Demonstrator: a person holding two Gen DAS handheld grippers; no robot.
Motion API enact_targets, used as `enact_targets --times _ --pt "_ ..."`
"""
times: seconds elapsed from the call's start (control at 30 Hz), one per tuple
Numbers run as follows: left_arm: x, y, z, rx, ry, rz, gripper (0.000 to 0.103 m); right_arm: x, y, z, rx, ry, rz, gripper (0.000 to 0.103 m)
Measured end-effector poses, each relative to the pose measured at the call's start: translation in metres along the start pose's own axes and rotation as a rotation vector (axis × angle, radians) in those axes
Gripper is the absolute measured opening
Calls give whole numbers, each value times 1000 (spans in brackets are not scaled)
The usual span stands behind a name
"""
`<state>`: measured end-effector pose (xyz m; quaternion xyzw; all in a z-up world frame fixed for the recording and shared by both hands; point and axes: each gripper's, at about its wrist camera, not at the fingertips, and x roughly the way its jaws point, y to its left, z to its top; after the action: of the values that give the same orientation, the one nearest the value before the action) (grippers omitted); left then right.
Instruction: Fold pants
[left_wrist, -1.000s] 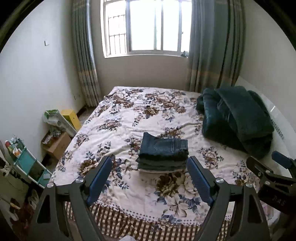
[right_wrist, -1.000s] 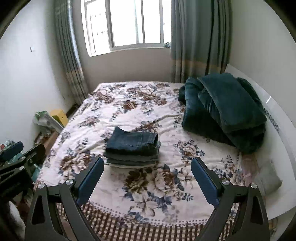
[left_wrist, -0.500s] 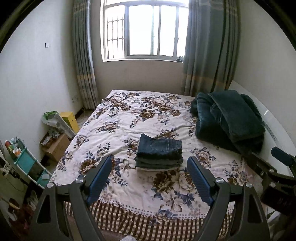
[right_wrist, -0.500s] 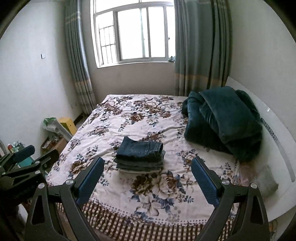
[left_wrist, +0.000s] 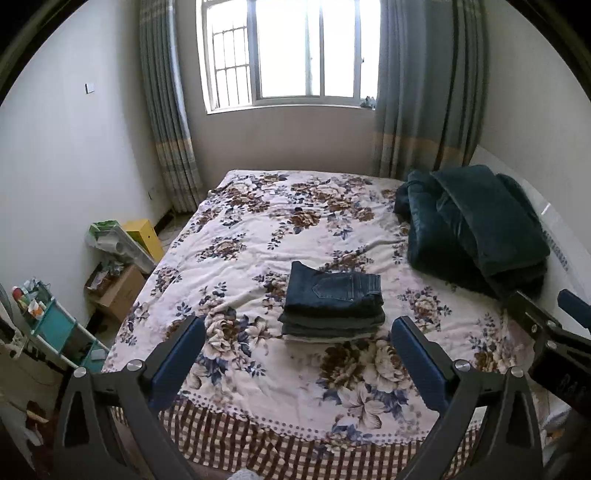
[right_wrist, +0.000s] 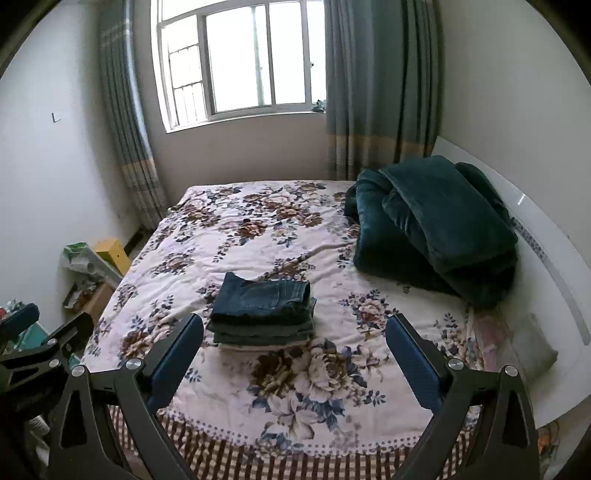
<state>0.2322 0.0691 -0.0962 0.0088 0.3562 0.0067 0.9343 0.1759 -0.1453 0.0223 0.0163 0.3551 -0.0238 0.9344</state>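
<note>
One big bed (left_wrist: 258, 240) fills the room, with a flowery cover and a brown checked edge at the near end. Behind it, at 12 o'clock, is a bright window (left_wrist: 295, 51) with long grey-blue curtains (left_wrist: 424, 92) on both sides.

A thick dark green blanket (left_wrist: 476, 229) lies bunched up on the bed at about 2 o'clock, next to the white headboard.

The pants (left_wrist: 332, 295) are dark blue jeans. They are folded flat and sit on top of a small pile of other folded clothes (left_wrist: 332, 328), near the middle of the bed. In the right view the same pile shows a bit toward 11 o'clock from the middle of the picture (right_wrist: 262, 295).

On the floor at 9 o'clock are a brown cardboard box (left_wrist: 122, 291), a yellow box (left_wrist: 146, 236) and a teal shelf rack (left_wrist: 55, 328).

The left claw (left_wrist: 297, 358) is over the near end of the bed. Its two blue pads are opening wide, and nothing is between them. The right claw (right_wrist: 293, 354) is also spread wide and holds nothing. Both claws are well apart from the pants, which lie farther back.
</note>
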Motion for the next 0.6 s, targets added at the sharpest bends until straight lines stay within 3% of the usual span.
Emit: enact_targets --times 0.27,0.6 --pt "46 -5 1 17 61 18 103 61 1 1 4 51 -28 101" --pt "62 -11 3 28 77 21 103 98 3 -2 -13 86 -36 101"
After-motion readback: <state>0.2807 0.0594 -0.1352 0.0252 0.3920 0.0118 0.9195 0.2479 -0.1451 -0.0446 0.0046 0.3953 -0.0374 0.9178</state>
